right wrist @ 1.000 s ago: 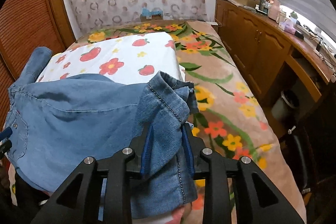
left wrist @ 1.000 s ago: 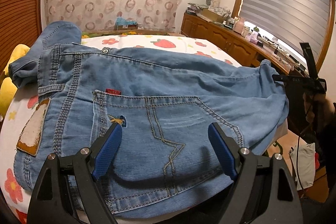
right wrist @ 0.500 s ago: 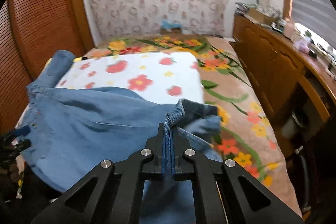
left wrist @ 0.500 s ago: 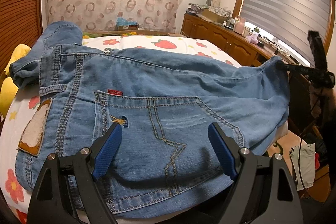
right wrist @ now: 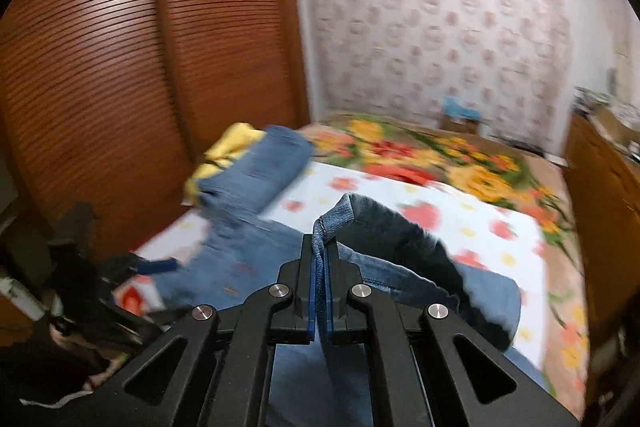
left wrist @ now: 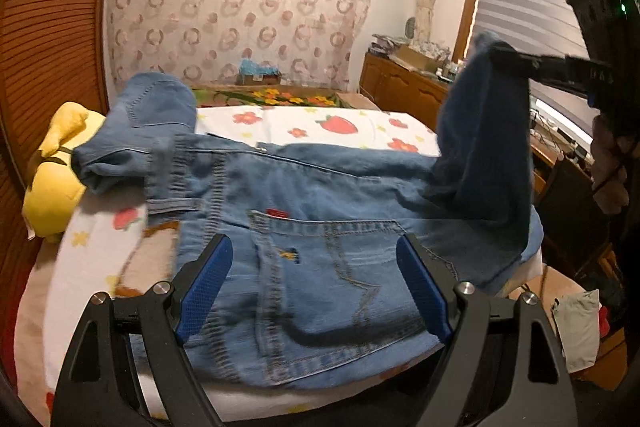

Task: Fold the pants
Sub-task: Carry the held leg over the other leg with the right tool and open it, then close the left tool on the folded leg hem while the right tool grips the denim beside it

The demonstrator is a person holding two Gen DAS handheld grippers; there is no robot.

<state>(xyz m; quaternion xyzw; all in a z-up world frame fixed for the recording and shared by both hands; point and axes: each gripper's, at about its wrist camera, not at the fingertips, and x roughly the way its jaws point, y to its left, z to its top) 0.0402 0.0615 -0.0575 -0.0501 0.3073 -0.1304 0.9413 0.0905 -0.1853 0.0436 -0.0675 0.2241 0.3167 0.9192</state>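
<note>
Blue denim pants (left wrist: 320, 211) lie across the bed, back pocket up, waistband at the left. My left gripper (left wrist: 314, 287) is open and hovers just above the back pocket, holding nothing. My right gripper (right wrist: 319, 259) is shut on the folded leg end of the pants (right wrist: 340, 215) and holds it lifted above the bed. In the left wrist view the right gripper (left wrist: 516, 61) shows at the upper right with the raised leg (left wrist: 480, 131) hanging from it. The left gripper (right wrist: 156, 265) shows blurred at the left of the right wrist view.
The bed has a white strawberry sheet (left wrist: 320, 125) over a floral blanket (right wrist: 460, 163). A yellow plush toy (left wrist: 52, 179) lies at the left under the other pant leg. A wooden wardrobe (right wrist: 120, 87) stands left, a wooden cabinet (left wrist: 404, 91) right.
My right gripper has lifted the leg end high and swung it left toward the waistband. The waistband side has shifted slightly. My left gripper stays open over the pocket.
</note>
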